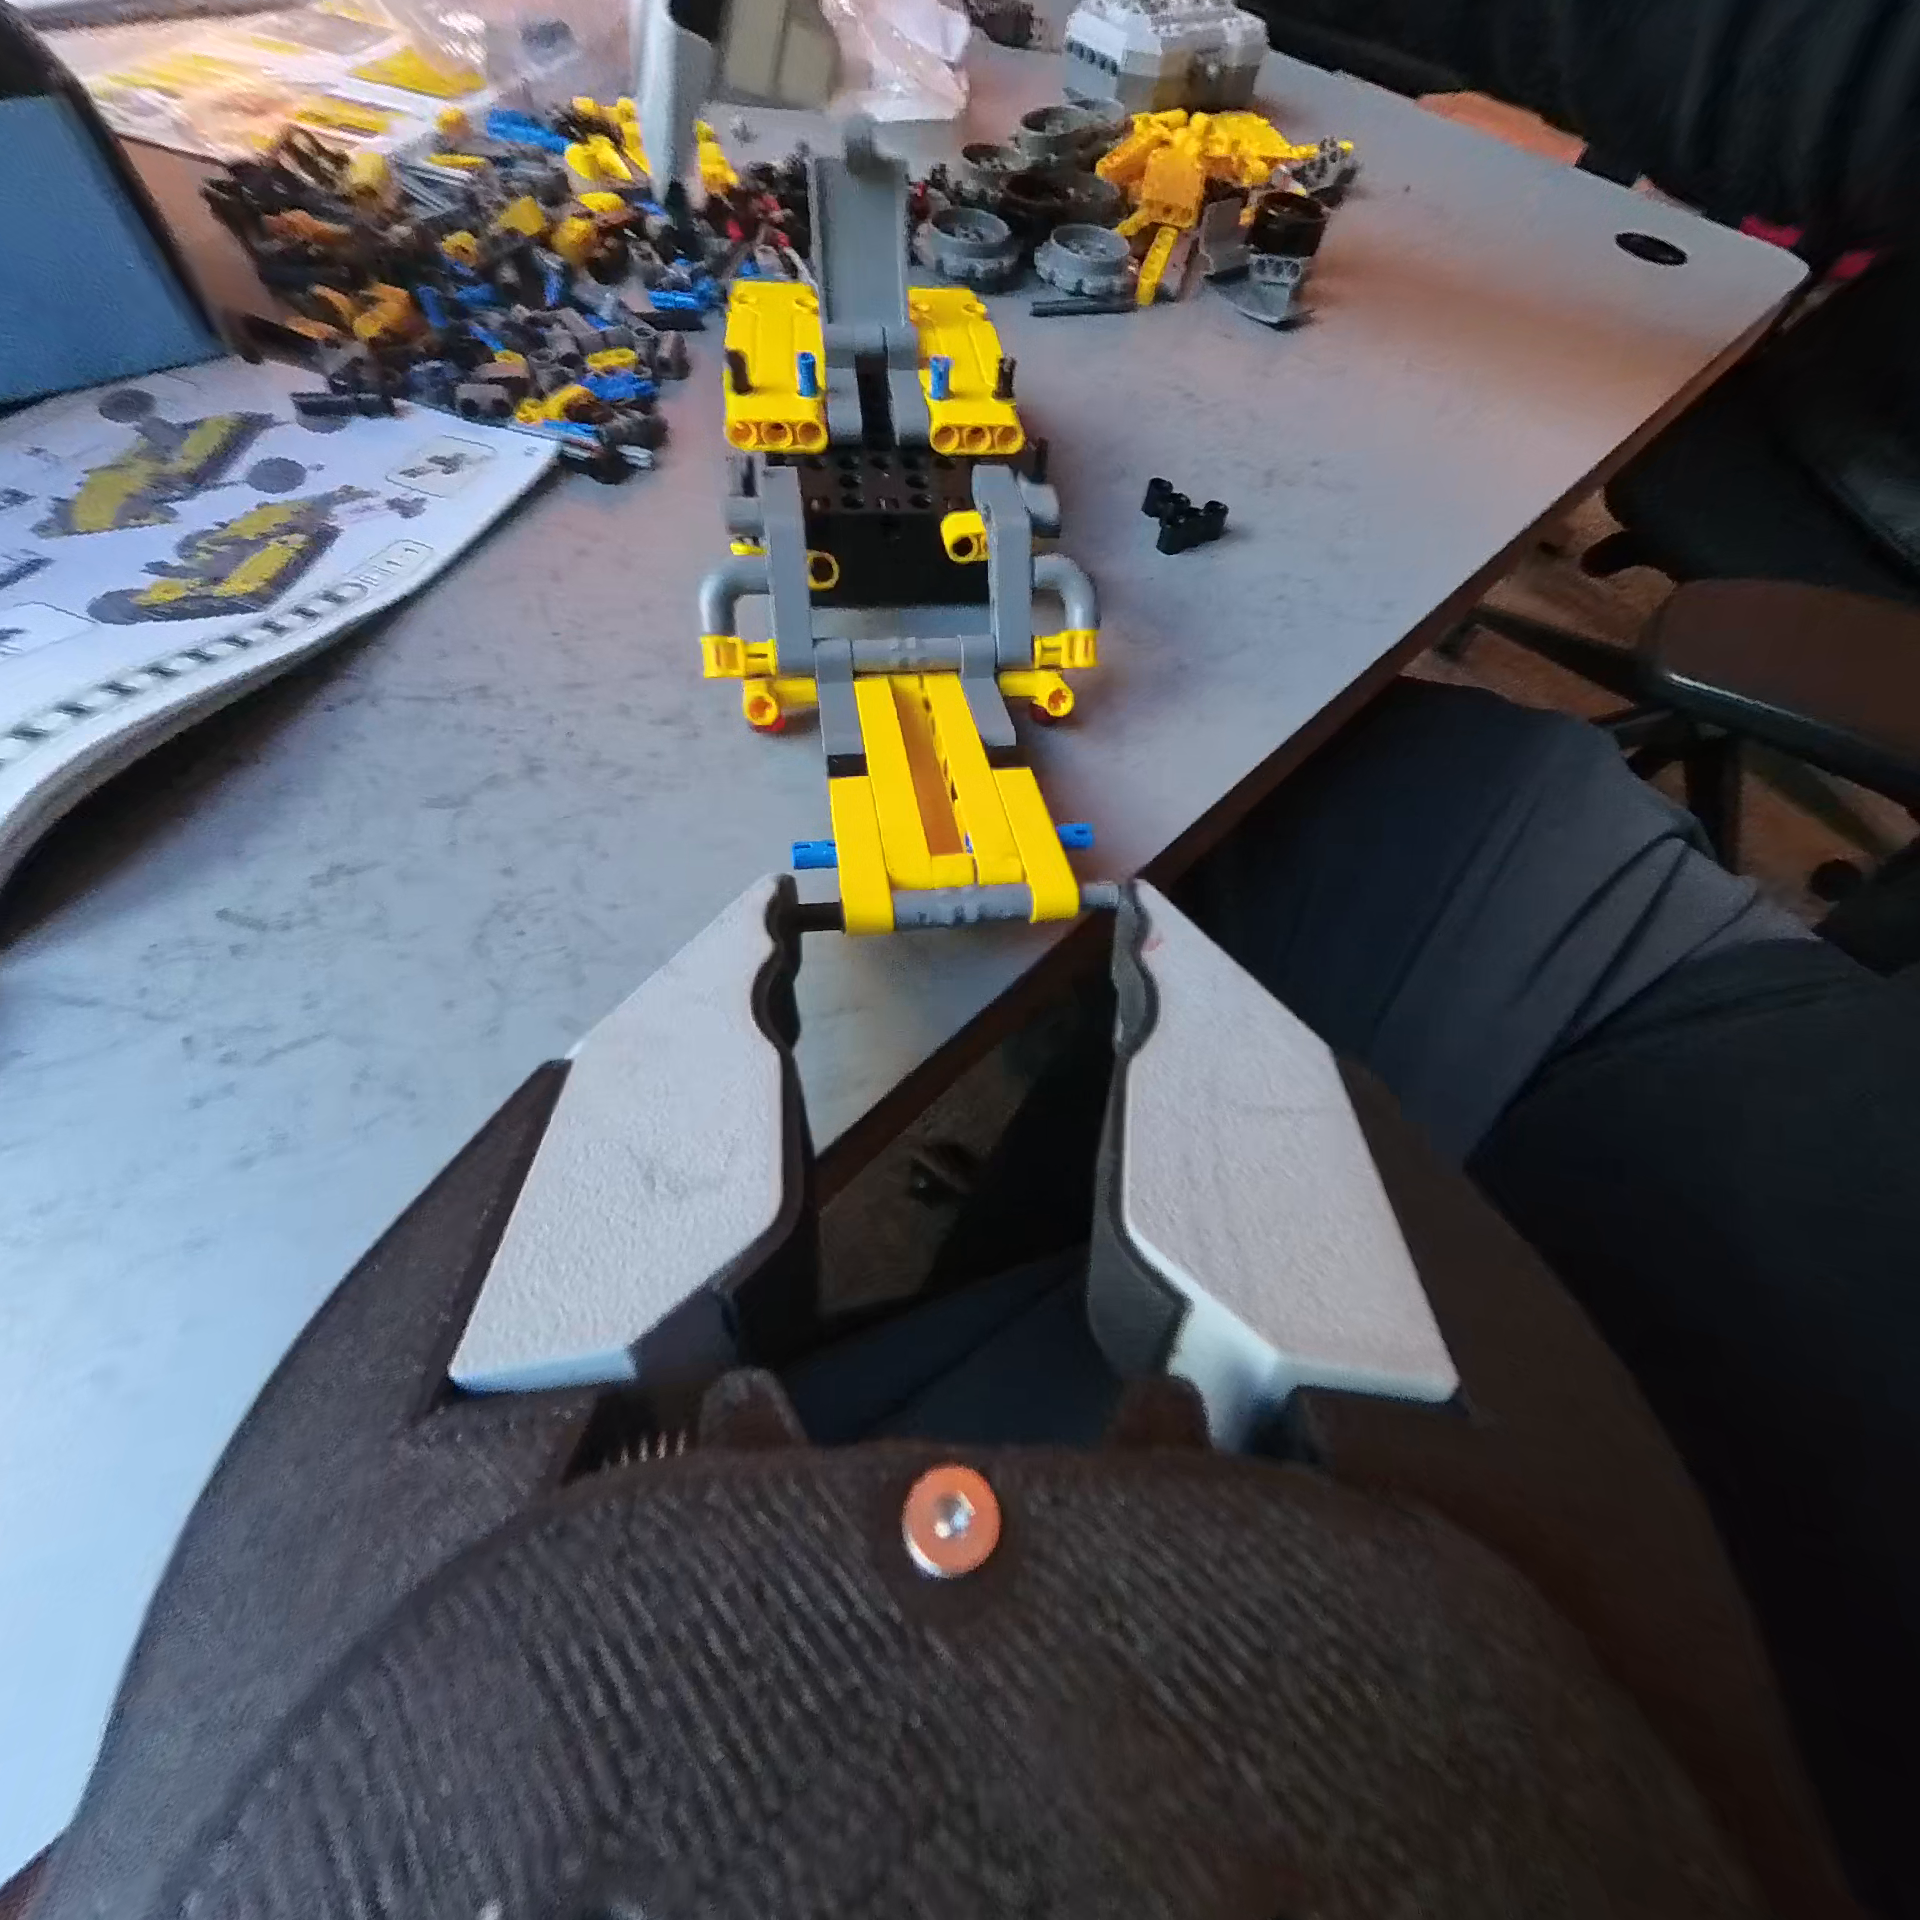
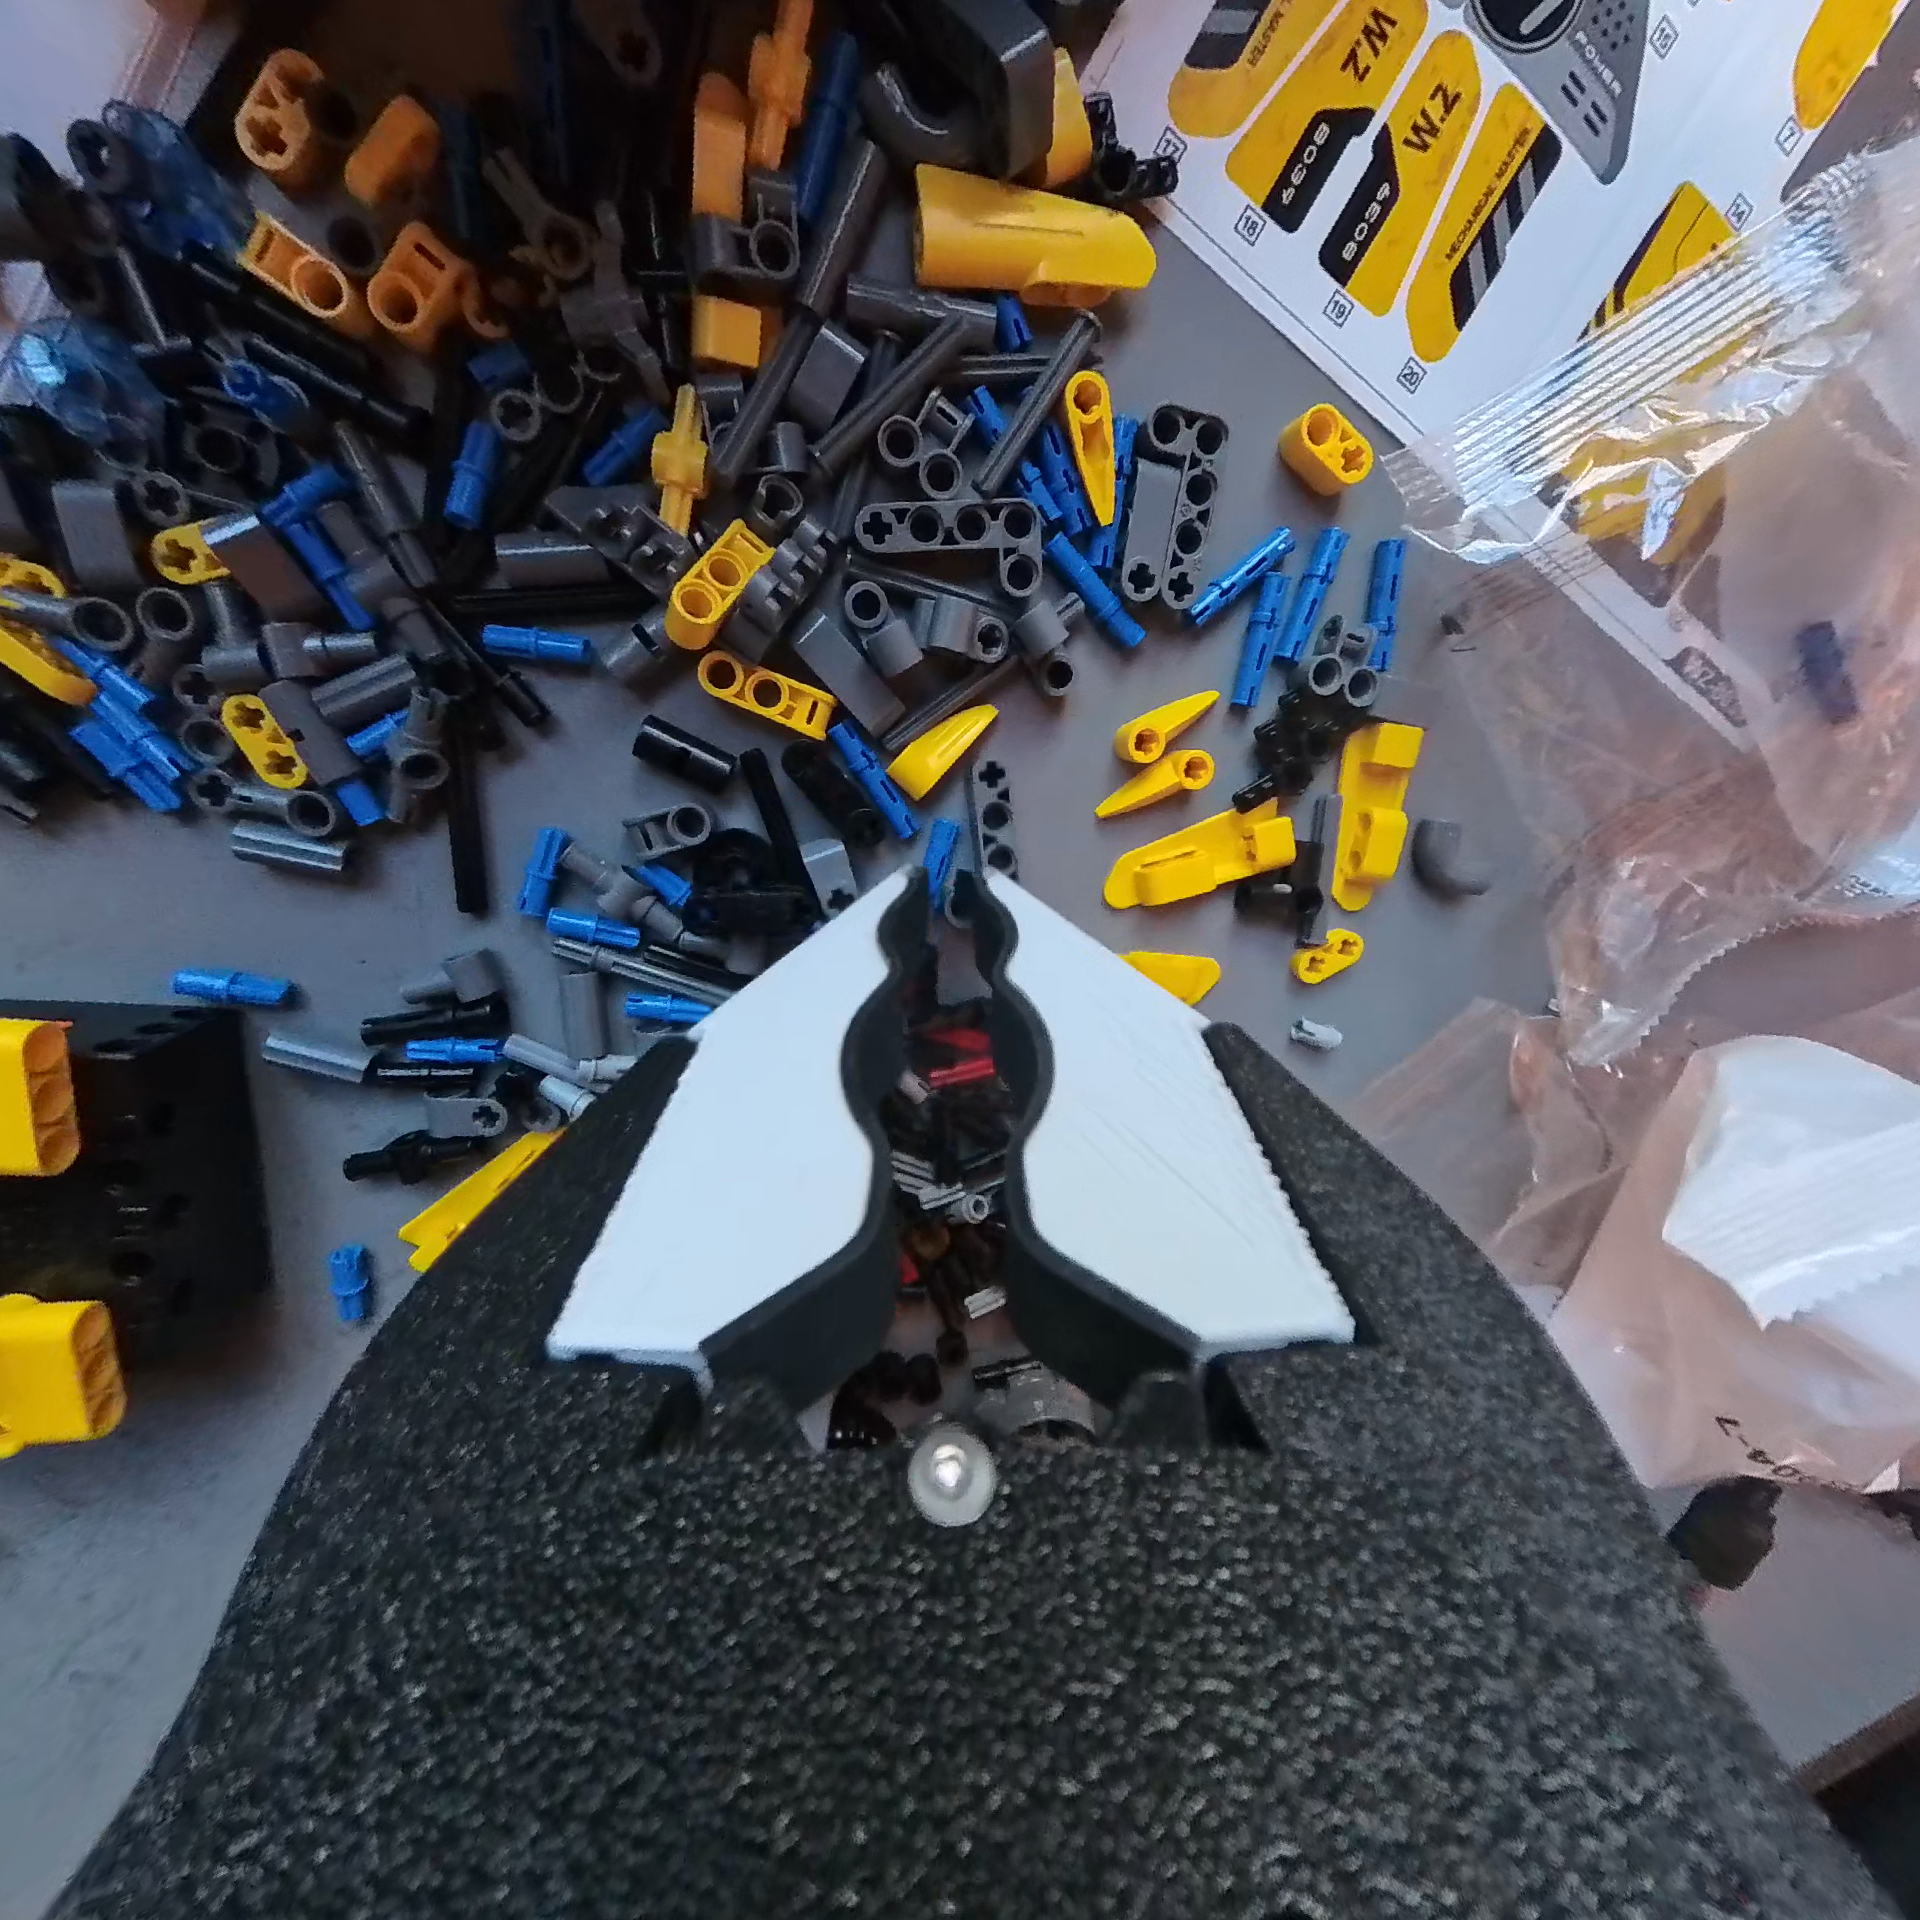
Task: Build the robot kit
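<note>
1. Left gripper, grey-faced fingers on a black textured body: jaws spread wide, tips flanking the near end of the long yellow-and-grey brick-built vehicle frame. The cross axle at that end looks pinched or braced between the tips, though firm contact cannot be confirmed. The near end reaches the table edge, so the grip probably steadies it.
2. Grey speckled tabletop: carries the frame, which runs lengthwise away from the camera.
3. Open white instruction booklet: lies left of the frame, well apart.
4. Small black angled connector: lies alone, right of the frame.
5. Grey wheel hubs: grouped beyond the far end of the frame.
6. Right gripper: jaws nearly closed, a narrow gap at the tips, which point down into the scattered heap of blue, yellow, grey and black pins and beams. A blue pin sits right at the tips; whether it is gripped cannot be told. Crowded neighbours obstruct a clean pick.
7. White sticker sheet with yellow decals: upper right of the heap.
8. Clear crinkled plastic bags: overlapping the sheet at right.
</note>
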A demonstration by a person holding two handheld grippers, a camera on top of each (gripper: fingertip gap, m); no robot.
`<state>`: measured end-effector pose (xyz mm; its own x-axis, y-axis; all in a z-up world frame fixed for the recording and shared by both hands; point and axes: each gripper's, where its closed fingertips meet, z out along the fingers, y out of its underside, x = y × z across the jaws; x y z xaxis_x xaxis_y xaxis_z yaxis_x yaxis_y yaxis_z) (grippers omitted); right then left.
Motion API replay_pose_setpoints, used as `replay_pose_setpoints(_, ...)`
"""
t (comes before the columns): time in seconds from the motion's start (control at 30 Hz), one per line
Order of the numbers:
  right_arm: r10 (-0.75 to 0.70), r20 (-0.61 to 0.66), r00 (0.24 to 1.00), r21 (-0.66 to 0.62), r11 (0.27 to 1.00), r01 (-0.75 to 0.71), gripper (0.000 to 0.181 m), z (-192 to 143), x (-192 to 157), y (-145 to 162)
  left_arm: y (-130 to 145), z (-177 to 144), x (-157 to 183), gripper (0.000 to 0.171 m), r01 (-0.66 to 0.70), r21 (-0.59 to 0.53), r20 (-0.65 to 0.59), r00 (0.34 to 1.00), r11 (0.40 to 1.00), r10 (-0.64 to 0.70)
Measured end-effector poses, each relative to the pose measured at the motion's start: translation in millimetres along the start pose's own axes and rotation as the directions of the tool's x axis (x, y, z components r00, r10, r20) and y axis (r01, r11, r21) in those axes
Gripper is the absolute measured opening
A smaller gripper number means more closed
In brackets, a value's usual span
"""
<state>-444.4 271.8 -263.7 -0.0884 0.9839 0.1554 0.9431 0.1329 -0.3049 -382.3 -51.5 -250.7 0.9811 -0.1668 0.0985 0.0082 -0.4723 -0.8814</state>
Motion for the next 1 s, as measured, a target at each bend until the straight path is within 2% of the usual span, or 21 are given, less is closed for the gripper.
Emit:
replay_pose_setpoints(0.1, -0.008, 0.008, 1.000, -0.014, 1.000, 0.008, 0.000, -1, -2, 0, 4, 3, 6, 0.057, 0.004, -0.024, -0.023, 1.000, 1.000, -0.005)
replay_pose_setpoints(0.2, -0.038, -0.048, 0.998, -0.025, 0.999, 0.036, 0.000, -2, 1, 2, 5, 3, 6, 0.057, -0.002, -0.025, -0.017, 1.000, 1.000, 0.002)
replay_pose_setpoints(0.4, -0.005, 0.017, 1.000, 0.026, 1.000, 0.004, 0.004, -6, -9, -3, 5, 3, 6, 0.057, 0.006, -0.026, -0.018, 1.000, 1.000, -0.007)
replay_pose_setpoints(0.53, -0.025, -0.046, 0.999, -0.027, 0.999, 0.024, 0.005, -1, 0, 7, 5, 3, 6, 0.057, 0.007, -0.027, -0.018, 1.000, 1.000, -0.007)
replay_pose_setpoints(0.67, 0.000, -0.038, 0.999, -0.031, 1.000, -0.001, 0.013, 1, 1, 9, 5, 3, 6, 0.057, 0.007, -0.026, -0.018, 1.000, 1.000, -0.007)
replay_pose_setpoints(0.83, -0.035, -0.009, 0.999, -0.018, 0.999, 0.034, 0.001, 0, -5, 5, 5, 4, 7, 0.057, 0.007, -0.026, -0.021, 1.000, 1.000, -0.007)
replay_pose_setpoints(1.0, -0.097, 0.008, 0.995, 0.010, 0.995, 0.097, 0.000, -6, -15, 2, 5, 4, 7, 0.057, 0.008, -0.026, -0.023, 1.000, 1.000, -0.008)
